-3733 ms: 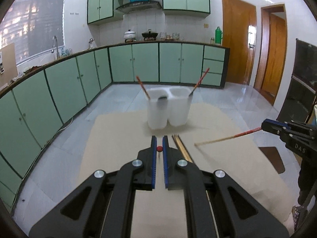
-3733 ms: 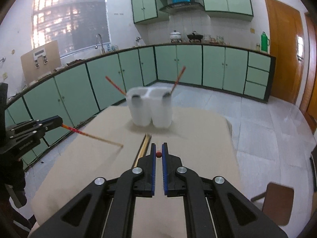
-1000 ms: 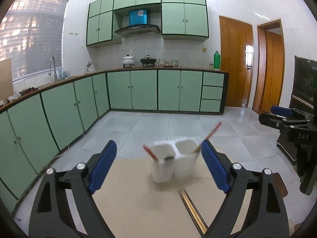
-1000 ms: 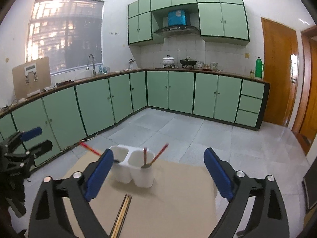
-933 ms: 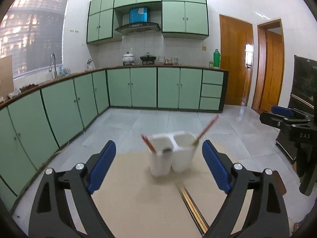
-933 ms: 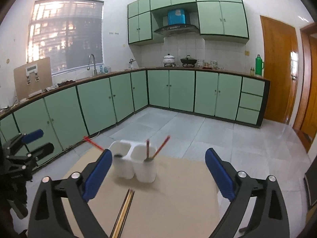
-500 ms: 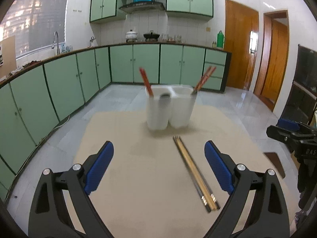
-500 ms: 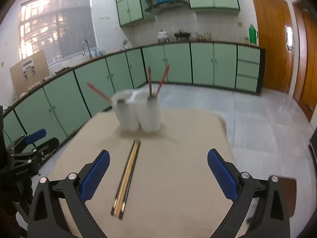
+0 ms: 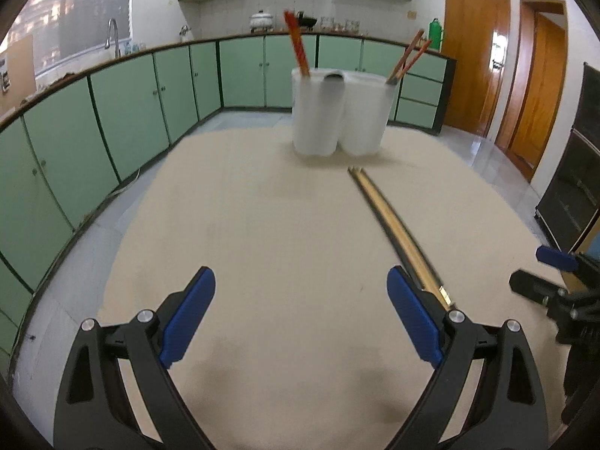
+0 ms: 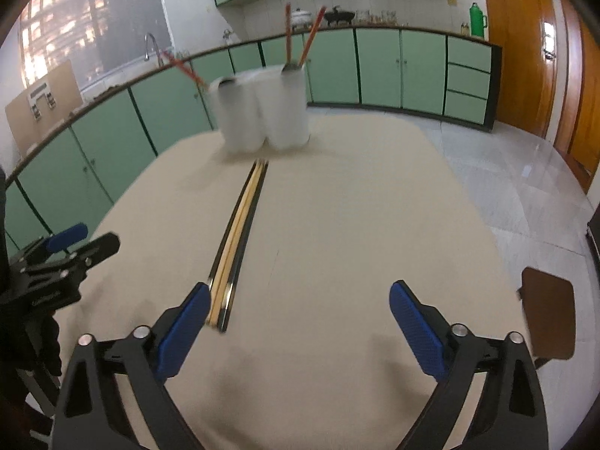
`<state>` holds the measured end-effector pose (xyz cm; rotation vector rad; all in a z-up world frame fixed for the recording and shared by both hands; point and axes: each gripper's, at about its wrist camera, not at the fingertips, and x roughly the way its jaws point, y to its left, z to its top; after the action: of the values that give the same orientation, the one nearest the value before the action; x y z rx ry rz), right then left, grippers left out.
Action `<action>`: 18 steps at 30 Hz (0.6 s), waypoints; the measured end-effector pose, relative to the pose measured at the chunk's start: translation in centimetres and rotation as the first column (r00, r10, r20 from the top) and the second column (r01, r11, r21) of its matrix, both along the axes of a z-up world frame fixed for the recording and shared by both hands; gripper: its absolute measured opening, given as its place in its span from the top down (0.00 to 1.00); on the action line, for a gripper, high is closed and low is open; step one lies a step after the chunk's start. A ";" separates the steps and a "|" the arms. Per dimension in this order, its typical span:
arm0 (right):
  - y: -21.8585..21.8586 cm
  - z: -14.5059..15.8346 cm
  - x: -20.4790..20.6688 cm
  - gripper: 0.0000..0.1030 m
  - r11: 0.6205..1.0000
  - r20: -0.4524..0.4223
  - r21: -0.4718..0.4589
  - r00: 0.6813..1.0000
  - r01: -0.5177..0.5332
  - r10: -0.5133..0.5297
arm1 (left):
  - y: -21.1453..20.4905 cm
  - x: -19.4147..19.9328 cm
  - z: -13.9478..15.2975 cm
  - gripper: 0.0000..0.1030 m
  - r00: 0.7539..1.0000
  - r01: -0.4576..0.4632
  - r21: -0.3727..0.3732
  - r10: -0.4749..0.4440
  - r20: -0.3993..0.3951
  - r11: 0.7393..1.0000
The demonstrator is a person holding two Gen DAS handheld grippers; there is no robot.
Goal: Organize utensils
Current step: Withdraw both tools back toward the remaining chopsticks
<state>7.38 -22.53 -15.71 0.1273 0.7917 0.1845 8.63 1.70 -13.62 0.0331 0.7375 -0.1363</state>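
A white two-cup utensil holder (image 9: 337, 112) (image 10: 262, 112) stands at the far side of the beige table (image 9: 243, 206). Red chopsticks (image 9: 296, 47) (image 10: 300, 37) stick out of both cups. A bundle of wooden and dark chopsticks (image 9: 393, 225) (image 10: 240, 240) lies flat in front of the holder. My left gripper (image 9: 300, 281) (image 10: 90, 240) hovers open over the table, its right finger by the bundle's near end. My right gripper (image 10: 300, 292) (image 9: 540, 272) has wide jaws that are closing, with nothing between them; its left finger is beside the bundle.
Green kitchen cabinets (image 9: 131, 112) line the far wall and the left side. Wooden doors (image 9: 476, 48) are at the back right. A brown stool (image 10: 549, 315) stands past the table's right edge. A dark cabinet (image 9: 573, 195) is at the right.
Both grippers have sunk toward the table and tipped downward. The holder now sits higher in both views and the chopstick bundle is closer. The red chopsticks they held earlier stand in the holder.
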 end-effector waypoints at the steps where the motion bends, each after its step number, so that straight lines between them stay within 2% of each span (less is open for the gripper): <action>1: 0.4 -0.5 -0.2 0.14 1.000 -0.012 0.000 1.000 -0.006 0.006 | 0.1 0.0 -0.4 0.13 1.000 -0.006 -0.001 0.006 -0.011 1.000; 9: 3.1 -2.6 -0.7 0.38 0.997 -0.064 -0.033 0.995 -0.075 0.072 | 0.7 0.1 -1.7 0.13 0.998 -0.025 -0.008 0.025 -0.052 1.000; 18: 4.5 -2.8 0.0 0.39 0.988 -0.072 -0.122 0.994 -0.092 0.084 | 0.6 0.3 -1.9 0.13 0.998 -0.028 -0.017 0.027 -0.060 0.999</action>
<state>7.35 -17.99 -18.55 -0.0201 0.8742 0.2147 8.90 2.27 -15.56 0.0024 0.7966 -0.1183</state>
